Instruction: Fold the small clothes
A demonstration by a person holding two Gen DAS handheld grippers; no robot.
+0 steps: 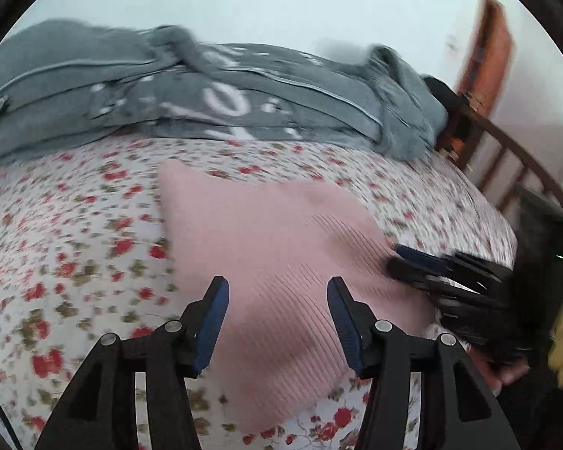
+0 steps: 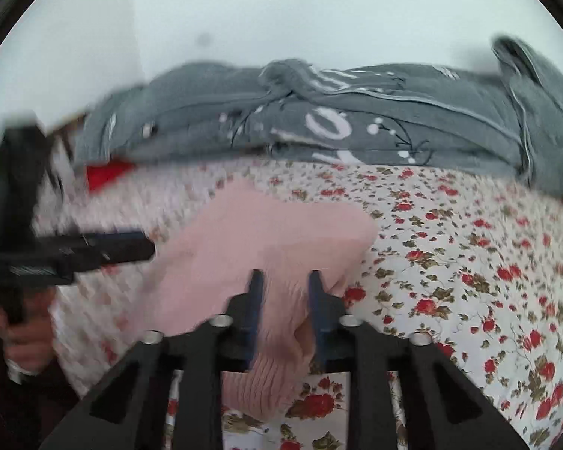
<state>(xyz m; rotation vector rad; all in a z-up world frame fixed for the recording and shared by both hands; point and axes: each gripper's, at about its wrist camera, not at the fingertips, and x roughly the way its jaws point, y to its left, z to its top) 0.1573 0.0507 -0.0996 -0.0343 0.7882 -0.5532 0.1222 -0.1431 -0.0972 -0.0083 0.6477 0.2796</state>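
Observation:
A pink ribbed garment (image 1: 266,262) lies folded on the floral bedsheet (image 1: 75,247). My left gripper (image 1: 277,292) hovers over its near part, jaws wide apart and holding nothing. My right gripper (image 2: 285,285) has its jaws around a bunched edge of the pink garment (image 2: 244,247), with cloth between the pads. In the left wrist view the right gripper (image 1: 424,262) lies at the garment's right edge. In the right wrist view the left gripper (image 2: 105,247) shows at the left, beside the garment.
A grey blanket (image 1: 206,101) with white print lies bunched along the far side of the bed; it also shows in the right wrist view (image 2: 319,120). A wooden bed rail (image 1: 506,165) runs at the right. A red item (image 2: 105,172) lies at the far left.

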